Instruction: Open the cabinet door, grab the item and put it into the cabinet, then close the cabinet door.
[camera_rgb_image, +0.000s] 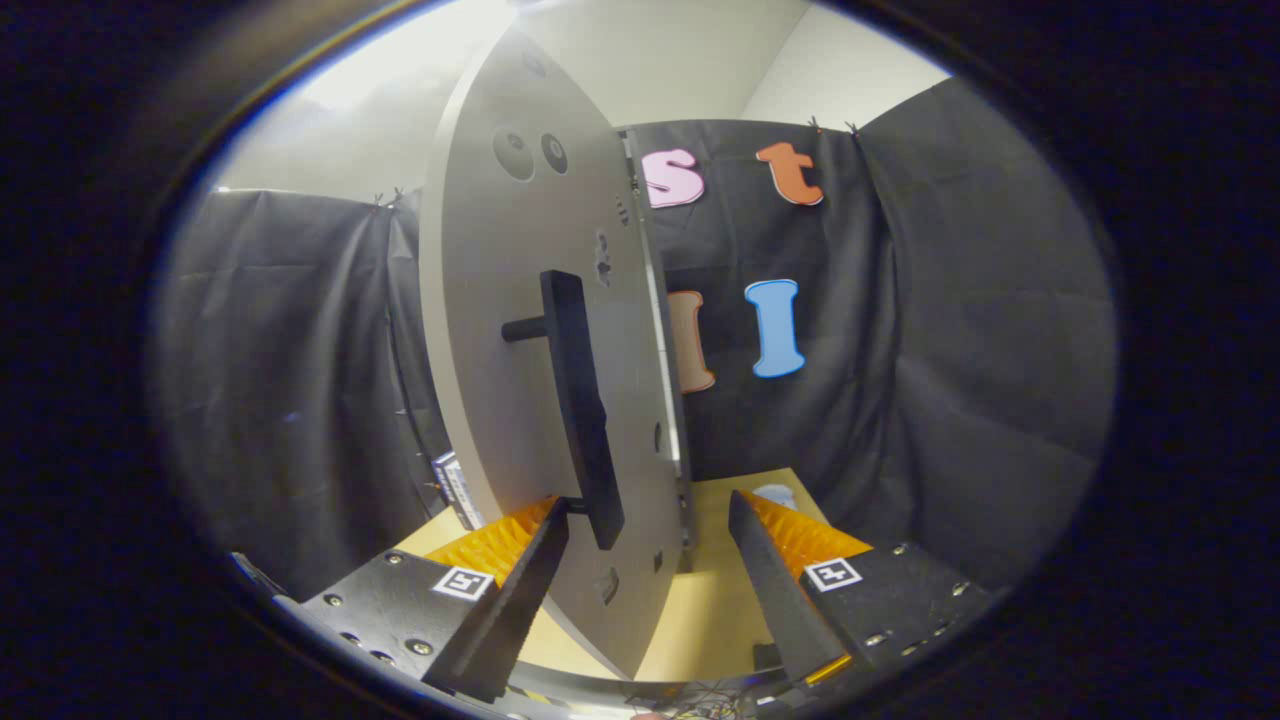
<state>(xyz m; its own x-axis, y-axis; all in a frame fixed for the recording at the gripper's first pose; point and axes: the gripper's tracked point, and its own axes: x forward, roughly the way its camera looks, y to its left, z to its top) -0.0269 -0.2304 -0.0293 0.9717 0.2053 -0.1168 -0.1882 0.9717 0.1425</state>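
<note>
The gripper (648, 520) has its fingers spread apart, straddling the lower edge of the grey cabinet door (520, 330), which stands edge-on just ahead. The door's long black bar handle (582, 405) hangs beside the left finger. A yellow wooden table (715, 590) lies beneath.

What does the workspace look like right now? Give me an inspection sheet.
Surface: wooden tabletop, bare part beyond the tool.
Job's things: grey cabinet door swung open, seen nearly edge-on; black bar handle on its face.
Clutter: small pale object on the tabletop, too blurred to identify.
Tool: open, fingers either side of the door's lower edge, handle's lower end just ahead.
Cables: thin wires below the fingers.
Surroundings: black cloth wall.
</note>
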